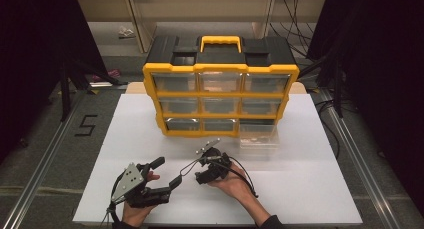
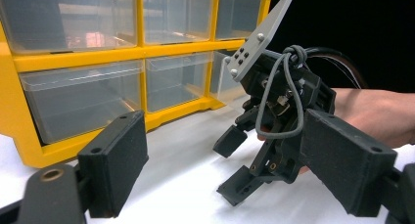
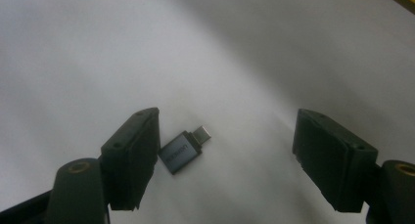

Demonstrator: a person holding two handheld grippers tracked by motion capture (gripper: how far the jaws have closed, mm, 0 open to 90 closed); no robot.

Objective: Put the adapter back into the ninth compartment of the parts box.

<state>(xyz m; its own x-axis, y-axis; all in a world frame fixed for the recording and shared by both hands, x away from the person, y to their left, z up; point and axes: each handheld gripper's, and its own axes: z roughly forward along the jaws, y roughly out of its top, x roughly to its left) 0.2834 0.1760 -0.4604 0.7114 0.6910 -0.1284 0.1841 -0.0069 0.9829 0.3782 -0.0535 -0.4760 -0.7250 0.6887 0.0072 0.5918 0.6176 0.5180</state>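
A lab-style recording station is being shown. A white surface (image 1: 310,189) is being framed by metal rails (image 1: 350,149) and dark curtains (image 1: 380,64), with cables (image 1: 295,19) being trailed behind it and a "5" (image 1: 86,125) being marked in tape on the grey floor (image 1: 45,159). A yellow-and-black parts organiser (image 1: 220,96) with clear drawers is being kept on the surface, and bare shelving (image 1: 200,14) is being seen beyond.

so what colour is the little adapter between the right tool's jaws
Grey, with a silver plug end; the adapter shows best in the right gripper view.
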